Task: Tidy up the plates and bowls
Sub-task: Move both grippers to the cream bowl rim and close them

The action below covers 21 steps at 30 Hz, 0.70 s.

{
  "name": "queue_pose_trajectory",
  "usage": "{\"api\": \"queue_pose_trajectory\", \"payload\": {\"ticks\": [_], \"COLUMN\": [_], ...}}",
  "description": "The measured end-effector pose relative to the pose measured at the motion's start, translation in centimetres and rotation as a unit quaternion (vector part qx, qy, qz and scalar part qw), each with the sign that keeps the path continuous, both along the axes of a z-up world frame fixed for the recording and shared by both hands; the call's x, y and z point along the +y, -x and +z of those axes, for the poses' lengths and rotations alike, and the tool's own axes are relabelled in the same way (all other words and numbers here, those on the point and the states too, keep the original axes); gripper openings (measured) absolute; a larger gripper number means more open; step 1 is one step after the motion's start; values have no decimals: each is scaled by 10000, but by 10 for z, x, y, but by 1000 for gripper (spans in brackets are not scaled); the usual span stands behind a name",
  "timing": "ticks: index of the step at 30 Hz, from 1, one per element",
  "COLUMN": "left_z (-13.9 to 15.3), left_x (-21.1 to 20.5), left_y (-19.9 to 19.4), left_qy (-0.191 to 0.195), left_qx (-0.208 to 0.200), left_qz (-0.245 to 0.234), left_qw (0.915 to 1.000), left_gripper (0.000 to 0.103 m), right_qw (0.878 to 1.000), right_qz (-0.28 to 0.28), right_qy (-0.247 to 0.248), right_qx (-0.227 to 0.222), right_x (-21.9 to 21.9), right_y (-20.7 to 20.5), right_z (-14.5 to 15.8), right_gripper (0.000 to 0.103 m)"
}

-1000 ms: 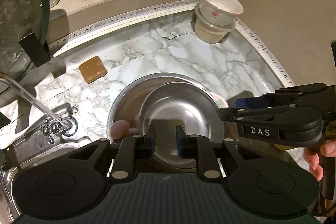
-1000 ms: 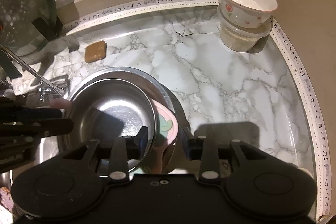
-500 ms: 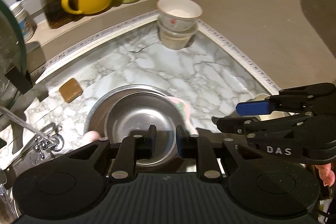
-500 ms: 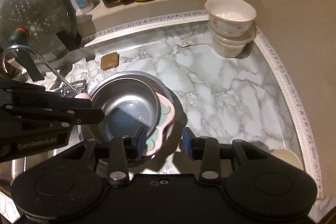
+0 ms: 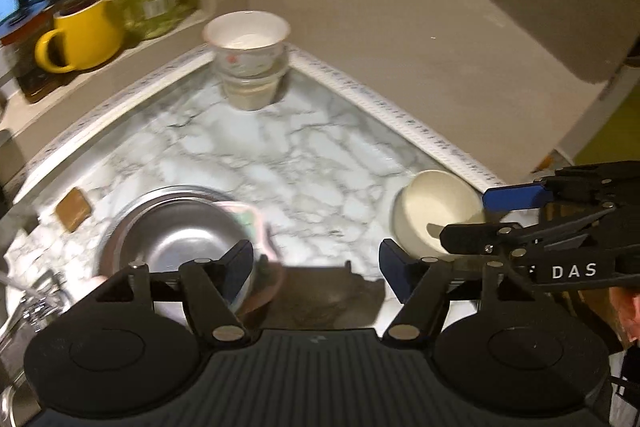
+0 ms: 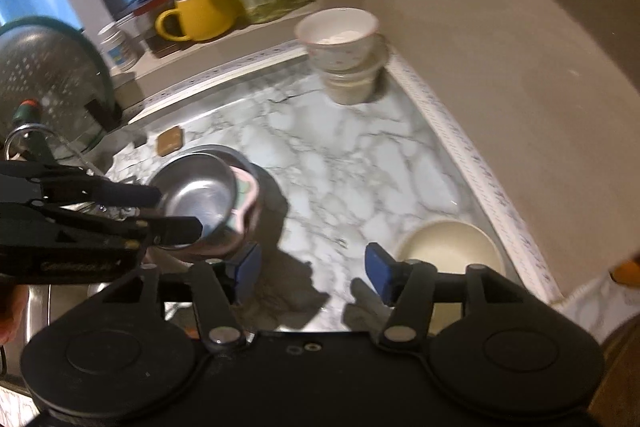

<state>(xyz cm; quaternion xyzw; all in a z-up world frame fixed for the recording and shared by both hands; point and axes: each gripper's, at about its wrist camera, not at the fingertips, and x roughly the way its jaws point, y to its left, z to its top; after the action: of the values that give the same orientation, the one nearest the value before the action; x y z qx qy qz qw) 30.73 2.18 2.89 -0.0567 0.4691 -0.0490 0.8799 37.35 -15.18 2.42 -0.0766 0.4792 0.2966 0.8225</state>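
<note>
Home kitchen: marble counter [image 5: 304, 155], sink tap [image 6: 24, 135], mug [image 6: 200, 15].

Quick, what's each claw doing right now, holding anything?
Left claw: jaws opening, nothing between them; steel bowl sits free.
Right claw: jaws opening, holding nothing.

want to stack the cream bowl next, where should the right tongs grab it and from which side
Grip the cream bowl by its rim, one finger inside and one outside the wall. It sits upright and open-mouthed on the marble counter near the edge trim, so coming from above on the near, counter-side rim looks easiest. The right tongs are opening, with nothing between them.
</note>
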Motion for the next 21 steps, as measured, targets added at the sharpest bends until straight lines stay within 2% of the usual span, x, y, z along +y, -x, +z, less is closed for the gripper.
{"api": "queue_pose_trajectory", "payload": {"ticks": [2,4,6,9,14,21], "left_z": [-1,-4,-7,-14,-28,-60], "left_x": [-9,-19,-29,-43,-66,-84], "left_y": [-4,-9,-15,-26,-49,-86], "left_qy": [38,86,159,227,269,470], "left_qx": [-21,-50,-45,-41,36,429], "left_qz": [-70,-145,-219,-287,-388,-339], "left_qw": [10000,9998,9996,9993,9989,9974], "left_gripper": [77,78,80,81,81,81], "right_qw": [9999,9996,9991,9980,9949,9886], "right_qz": [-158,-298,-428,-628,-998,-1493], "right_qy": [7,17,12,27,100,62], "right_qx": [-17,6,4,3,75,172], "right_x": [-13,-25,-36,-54,-80,-110], "right_y": [0,0,0,-1,-10,-23], "right_z": [-1,-3,-5,-9,-23,-48], "right_gripper": [64,68,76,83,87,87]}}
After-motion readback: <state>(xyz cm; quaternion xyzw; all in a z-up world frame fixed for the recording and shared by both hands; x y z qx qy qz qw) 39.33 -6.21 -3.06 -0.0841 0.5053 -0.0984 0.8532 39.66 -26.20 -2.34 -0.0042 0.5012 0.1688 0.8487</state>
